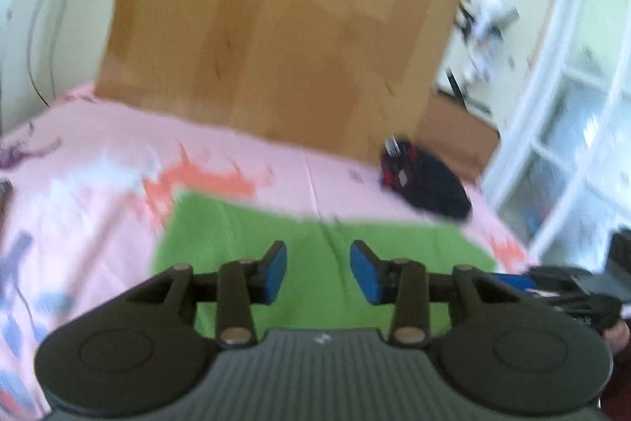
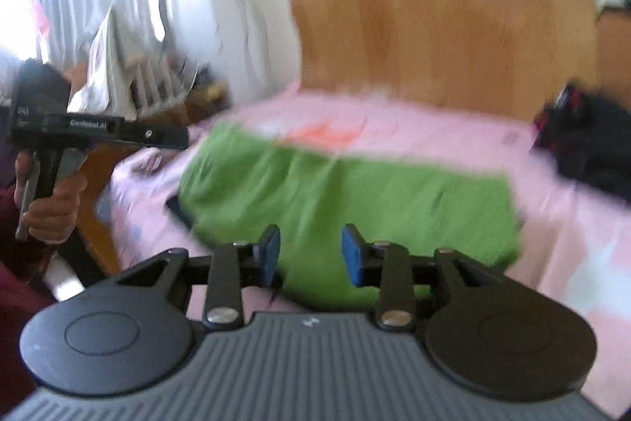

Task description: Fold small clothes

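A green cloth [image 1: 315, 247] lies flat on a bed with a pink sheet [image 1: 98, 145]. It is on the near part of the bed, close to both grippers.

The left gripper [image 1: 318, 271] is just over the near edge of the green cloth. Its blue pads [image 1: 276, 273] stand a little way apart, with nothing between them. It holds nothing.

The right gripper [image 2: 311, 255] is over the near edge of the cloth too. Its jaws are partly open and hold nothing.

In the right wrist view, a hand [image 2: 51, 200] at the far left grips the handle of the left gripper.

A dark cloth with red bits [image 1: 426, 184] lies on the far right of the bed, well apart from the green one. A big brown board [image 1: 276, 26] stands behind the bed. The pictures are blurry.
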{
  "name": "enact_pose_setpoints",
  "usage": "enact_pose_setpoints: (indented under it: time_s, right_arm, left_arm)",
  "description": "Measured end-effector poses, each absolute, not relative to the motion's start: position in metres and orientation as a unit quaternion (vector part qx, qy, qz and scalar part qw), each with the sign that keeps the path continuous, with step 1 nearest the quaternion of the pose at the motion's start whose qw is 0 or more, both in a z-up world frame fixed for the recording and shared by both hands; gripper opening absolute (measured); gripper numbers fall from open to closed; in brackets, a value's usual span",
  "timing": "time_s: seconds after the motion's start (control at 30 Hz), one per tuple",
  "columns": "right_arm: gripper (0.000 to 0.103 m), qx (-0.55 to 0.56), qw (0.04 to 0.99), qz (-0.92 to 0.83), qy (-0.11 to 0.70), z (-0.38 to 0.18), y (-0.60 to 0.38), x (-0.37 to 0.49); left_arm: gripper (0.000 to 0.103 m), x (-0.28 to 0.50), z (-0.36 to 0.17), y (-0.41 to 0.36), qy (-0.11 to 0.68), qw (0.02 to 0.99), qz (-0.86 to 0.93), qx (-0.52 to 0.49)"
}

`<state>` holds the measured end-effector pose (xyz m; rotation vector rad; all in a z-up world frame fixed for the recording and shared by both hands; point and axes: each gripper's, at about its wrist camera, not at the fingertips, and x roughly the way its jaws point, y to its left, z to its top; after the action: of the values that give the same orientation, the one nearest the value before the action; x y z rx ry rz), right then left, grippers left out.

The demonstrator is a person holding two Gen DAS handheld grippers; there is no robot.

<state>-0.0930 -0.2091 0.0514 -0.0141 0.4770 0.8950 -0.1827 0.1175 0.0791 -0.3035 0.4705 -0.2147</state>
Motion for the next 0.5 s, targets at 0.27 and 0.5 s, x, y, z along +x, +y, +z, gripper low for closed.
enact_pose_setpoints:
  time_s: [0.27,0.5]
  right_arm:
    - [0.035,0.041,0.924,0.277,0.261,0.024,-0.210,-0.020]
    - [0.034,0.036,0.917,0.280,0.281,-0.007,-0.209,-0.027]
  left_arm:
    - [0.011,-0.082,0.036,0.131,0.314,0.940,-0.009,-0.133]
    - [0.006,-0.065,0.021,0.135,0.308,0.944,0.024,-0.113]
